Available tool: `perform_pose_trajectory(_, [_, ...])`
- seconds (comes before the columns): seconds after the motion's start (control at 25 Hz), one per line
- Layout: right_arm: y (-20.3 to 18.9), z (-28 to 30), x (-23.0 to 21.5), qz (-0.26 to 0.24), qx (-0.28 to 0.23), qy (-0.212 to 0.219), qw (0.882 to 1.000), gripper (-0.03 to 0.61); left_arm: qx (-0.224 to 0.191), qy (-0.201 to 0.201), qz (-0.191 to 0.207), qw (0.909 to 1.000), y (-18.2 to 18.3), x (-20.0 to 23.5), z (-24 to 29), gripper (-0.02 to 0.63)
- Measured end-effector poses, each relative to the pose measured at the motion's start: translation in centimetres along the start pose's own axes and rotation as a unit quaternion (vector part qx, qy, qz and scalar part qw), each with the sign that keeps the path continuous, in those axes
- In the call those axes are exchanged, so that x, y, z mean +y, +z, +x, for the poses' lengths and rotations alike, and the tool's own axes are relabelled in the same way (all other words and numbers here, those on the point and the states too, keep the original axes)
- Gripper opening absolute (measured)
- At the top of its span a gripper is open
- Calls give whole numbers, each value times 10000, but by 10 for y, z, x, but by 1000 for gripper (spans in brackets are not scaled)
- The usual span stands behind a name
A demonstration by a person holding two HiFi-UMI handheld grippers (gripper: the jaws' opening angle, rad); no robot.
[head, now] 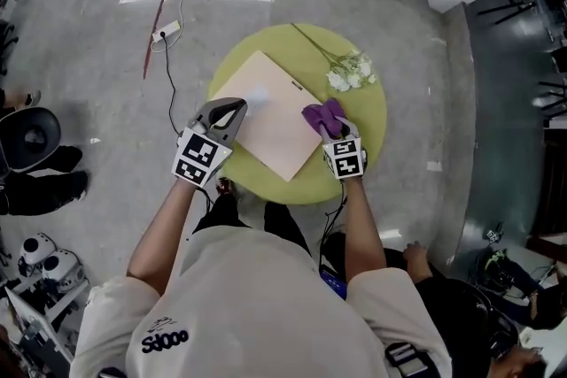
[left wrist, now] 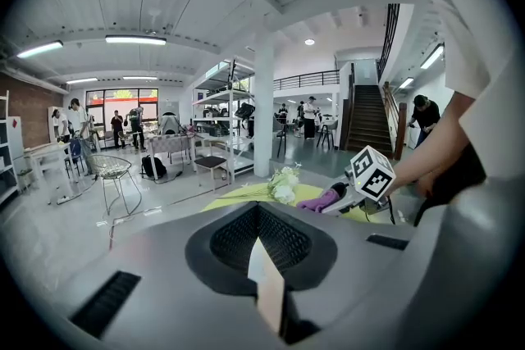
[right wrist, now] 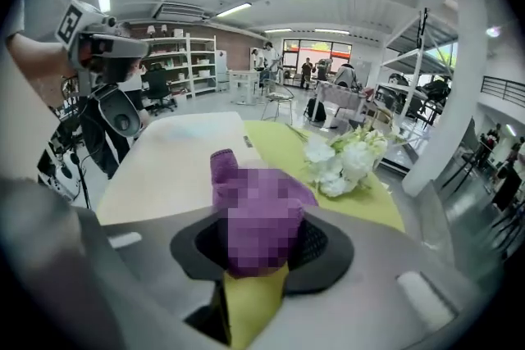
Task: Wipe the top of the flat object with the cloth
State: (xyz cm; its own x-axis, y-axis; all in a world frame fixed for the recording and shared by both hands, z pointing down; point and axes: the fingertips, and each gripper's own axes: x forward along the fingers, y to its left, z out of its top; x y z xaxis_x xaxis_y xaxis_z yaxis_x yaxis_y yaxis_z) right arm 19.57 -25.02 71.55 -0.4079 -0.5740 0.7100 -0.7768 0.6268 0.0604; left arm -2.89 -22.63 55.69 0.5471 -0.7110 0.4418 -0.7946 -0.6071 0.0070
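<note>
A beige flat board lies on the round yellow-green table. My left gripper is at the board's left edge, shut on it; in the left gripper view the thin board edge stands between the jaws. A purple cloth is held in my right gripper, which is shut on it at the board's right edge. The cloth fills the jaws in the right gripper view, with the board stretching away to the left.
White flowers lie on the table beyond the board's far right corner. A power strip and cables run over the floor at the far left. A black stool stands left. A person sits low at the right.
</note>
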Motion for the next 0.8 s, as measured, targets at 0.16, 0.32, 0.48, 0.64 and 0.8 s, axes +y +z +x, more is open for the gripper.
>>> perform_pose_trajectory(0.16, [15, 13, -12, -17, 132, -157, 9998, 138, -5, 47, -21, 10000, 1, 6, 0, 0])
perform_pose_trajectory(0.32, [30, 22, -12, -72, 205, -302, 9993, 138, -8, 106, -25, 9999, -1, 10, -1, 0])
perform_pose_trajectory(0.48, [55, 17, -2, -80, -32, -299, 9995, 138, -60, 159, -4, 9999, 2, 12, -8, 0])
perform_pose_trajectory(0.64, [92, 1, 1, 67, -526, -263, 9982, 138, -187, 303, 22, 9994, 10, 25, -18, 0])
perform_pose_trajectory(0.8, [138, -32, 0, 355, -1213, -168, 9918, 138, -401, 445, 62, 9982, 30, 36, -27, 0])
